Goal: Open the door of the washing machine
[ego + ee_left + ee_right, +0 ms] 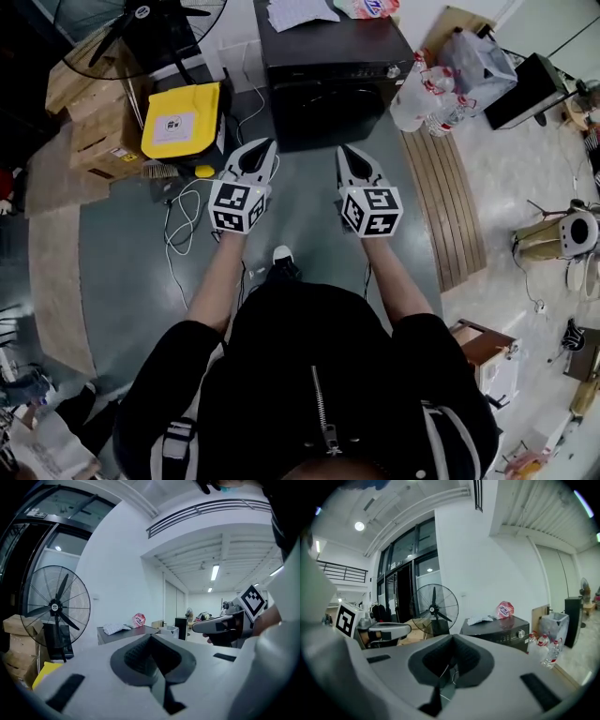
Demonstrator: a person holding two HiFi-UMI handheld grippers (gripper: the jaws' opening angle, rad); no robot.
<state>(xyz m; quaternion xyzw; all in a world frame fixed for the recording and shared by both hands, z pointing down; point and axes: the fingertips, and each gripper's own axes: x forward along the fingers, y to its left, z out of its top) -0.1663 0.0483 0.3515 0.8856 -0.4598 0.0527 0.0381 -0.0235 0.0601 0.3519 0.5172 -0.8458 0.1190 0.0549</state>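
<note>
The black washing machine (333, 84) stands on the floor ahead of me, and its dark front door (328, 114) faces me, closed. My left gripper (264, 143) is held out in front of the machine's lower left corner, short of touching it, jaws together with nothing between them. My right gripper (344, 150) hovers just before the machine's lower front, also shut and empty. In the right gripper view the machine (501, 631) shows beyond the closed right gripper (452, 638). The left gripper view shows the machine's top (123, 634) behind the closed left gripper (151, 639).
A white cloth (298, 11) and a red packet (367, 7) lie on the machine. A yellow box (181, 120), cardboard boxes (94, 127) and a standing fan (141, 28) are to its left. Water bottles (427, 98) and a wooden pallet (450, 206) are to its right. Cables (183, 220) trail on the floor.
</note>
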